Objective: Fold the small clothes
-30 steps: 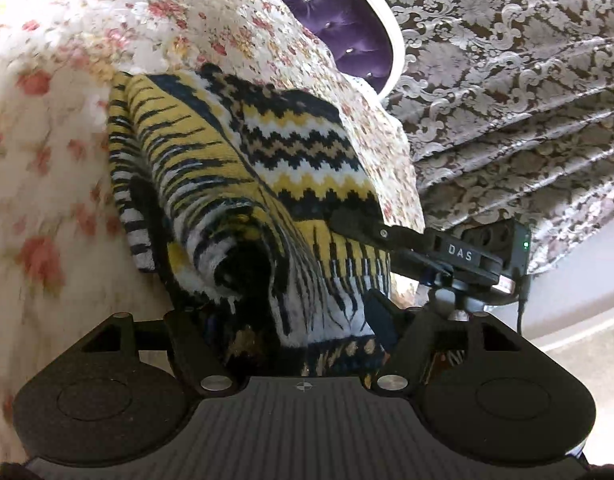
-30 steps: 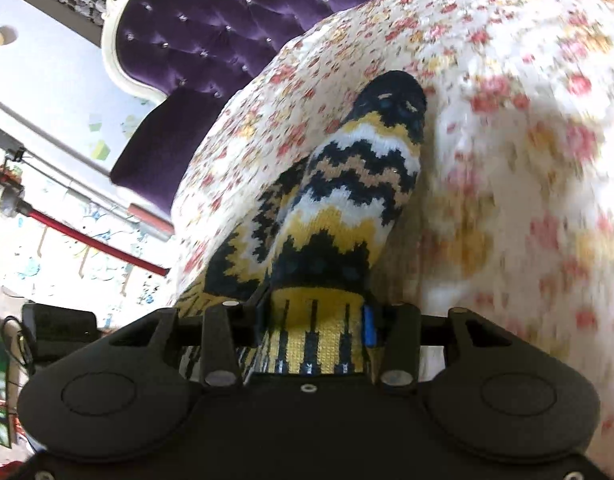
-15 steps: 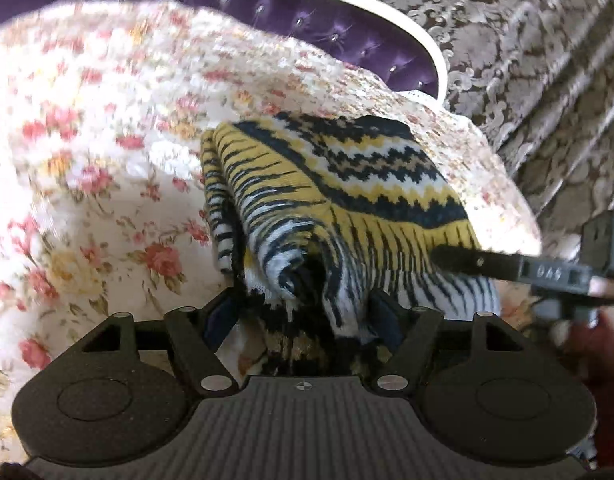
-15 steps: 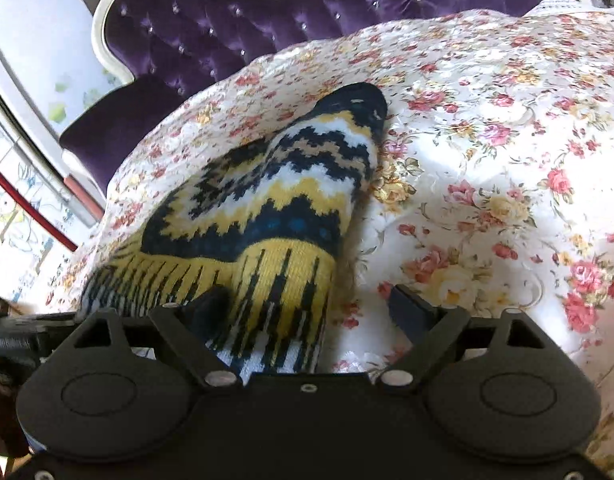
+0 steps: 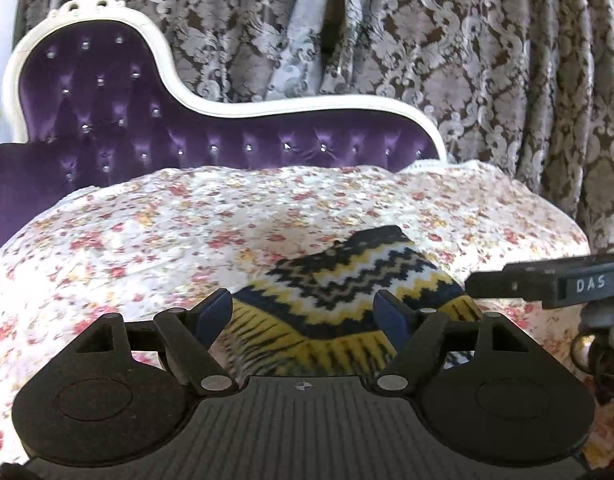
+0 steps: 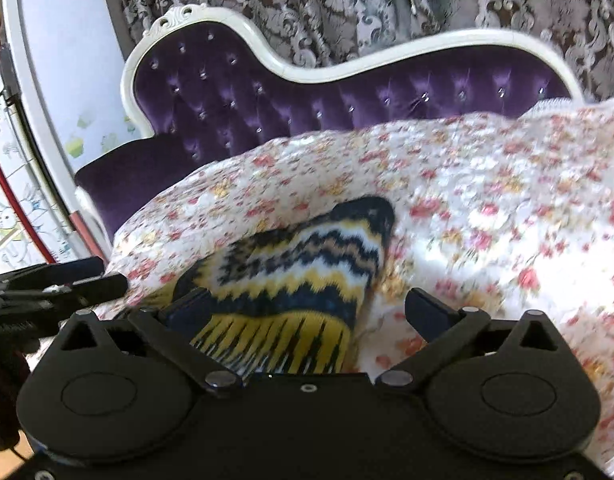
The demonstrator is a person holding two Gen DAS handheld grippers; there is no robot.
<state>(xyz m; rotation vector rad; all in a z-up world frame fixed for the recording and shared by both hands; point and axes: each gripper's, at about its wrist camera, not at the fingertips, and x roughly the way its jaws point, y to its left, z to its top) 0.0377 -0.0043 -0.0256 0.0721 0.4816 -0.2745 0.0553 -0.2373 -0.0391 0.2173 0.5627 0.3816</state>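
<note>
At the far left, the purple tufted sofa back (image 5: pixel 107 112) with its white carved frame rises behind the seat, and patterned brown-and-silver curtains (image 5: pixel 487 60) hang beyond it. A floral cover (image 5: pixel 147 240) in white with red and yellow flowers is spread over the seat.

Near the middle of that cover lies the knitted garment (image 5: pixel 347 280), a small piece with zigzag bands of yellow, white, tan and dark navy and a striped yellow hem toward the near edge. It rests flat on the cover, its dark tip pointing to the far side.

The left gripper (image 5: pixel 305 312) sits at the garment's near hem; its jaws have just been opening and now stand well apart, the hem lying between them without being pinched. To the right, the right gripper (image 6: pixel 303 312) has its jaws spread about as wide as they go, having just been opening; the garment's right corner lies beside the left jaw, the right jaw over bare cover, nothing held.
</note>
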